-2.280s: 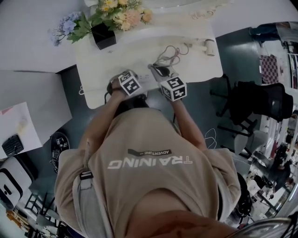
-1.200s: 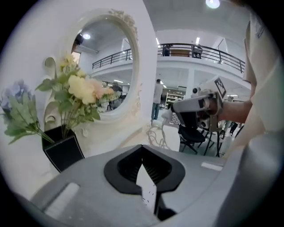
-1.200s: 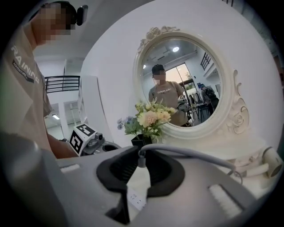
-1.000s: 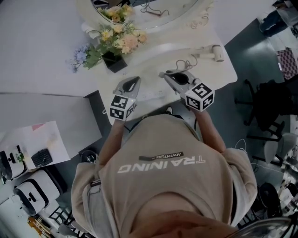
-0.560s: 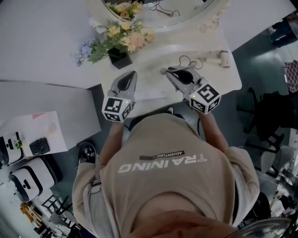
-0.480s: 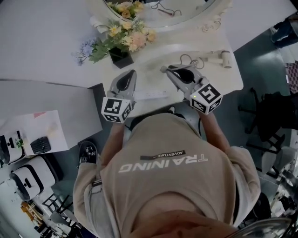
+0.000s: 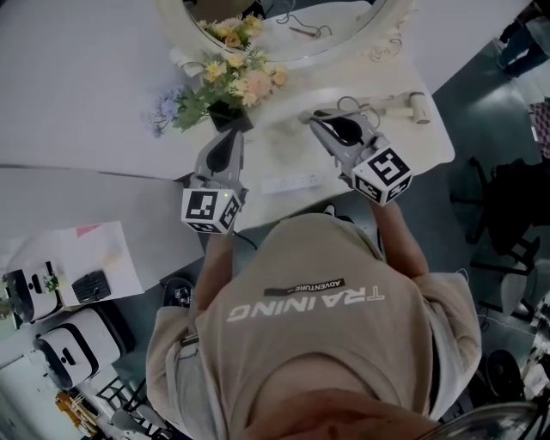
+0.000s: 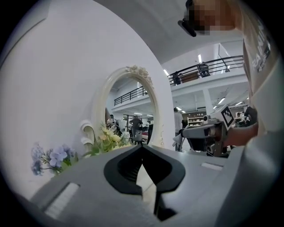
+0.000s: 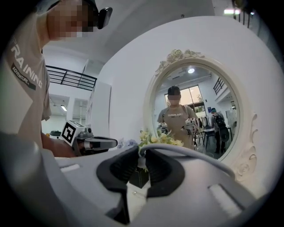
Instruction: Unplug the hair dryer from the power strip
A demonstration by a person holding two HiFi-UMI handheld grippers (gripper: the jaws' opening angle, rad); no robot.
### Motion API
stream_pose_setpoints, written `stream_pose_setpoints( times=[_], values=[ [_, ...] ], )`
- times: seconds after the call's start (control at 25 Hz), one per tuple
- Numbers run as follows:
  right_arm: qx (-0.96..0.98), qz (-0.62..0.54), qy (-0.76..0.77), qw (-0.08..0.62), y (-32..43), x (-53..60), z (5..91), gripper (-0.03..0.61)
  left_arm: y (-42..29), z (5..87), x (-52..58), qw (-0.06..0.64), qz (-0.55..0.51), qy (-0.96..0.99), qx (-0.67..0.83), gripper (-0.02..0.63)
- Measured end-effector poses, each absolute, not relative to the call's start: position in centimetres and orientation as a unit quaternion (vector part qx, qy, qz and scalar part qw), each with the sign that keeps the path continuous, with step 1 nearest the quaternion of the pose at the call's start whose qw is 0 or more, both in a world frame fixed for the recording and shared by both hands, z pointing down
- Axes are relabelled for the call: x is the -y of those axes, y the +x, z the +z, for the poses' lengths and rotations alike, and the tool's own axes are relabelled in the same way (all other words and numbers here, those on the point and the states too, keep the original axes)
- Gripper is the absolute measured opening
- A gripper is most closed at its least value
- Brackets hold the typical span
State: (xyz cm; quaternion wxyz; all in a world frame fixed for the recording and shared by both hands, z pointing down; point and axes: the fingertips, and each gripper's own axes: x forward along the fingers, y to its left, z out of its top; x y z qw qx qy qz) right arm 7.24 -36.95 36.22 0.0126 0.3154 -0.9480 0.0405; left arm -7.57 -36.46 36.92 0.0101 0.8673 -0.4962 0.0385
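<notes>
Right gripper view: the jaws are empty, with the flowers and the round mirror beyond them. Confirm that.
Not empty: the right gripper view shows the right gripper closed on a grey cord that trails off to the right. The flowers and the round mirror beyond it are as stated.

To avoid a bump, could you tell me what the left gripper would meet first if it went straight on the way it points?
Most likely the flowers: the left gripper points level at them. It might just skim past to the mirror behind; depth is unclear.
</notes>
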Motion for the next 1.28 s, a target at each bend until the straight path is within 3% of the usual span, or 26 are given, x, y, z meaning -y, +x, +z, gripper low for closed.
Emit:
stream_pose_setpoints(
  times=[0.52,1.28],
  values=[
    [0.936,0.060,0.346,0.024,8.7,36.6,37.7,0.055,-6.9,38.5,36.8,0.042,0.042,0.879,0.473,0.006],
    [0.941,0.062,0.332,0.038,8.1,36.4,39.2,0.055,-6.6,39.1,36.2,0.028,0.058,0.884,0.464,0.006]
  ],
)
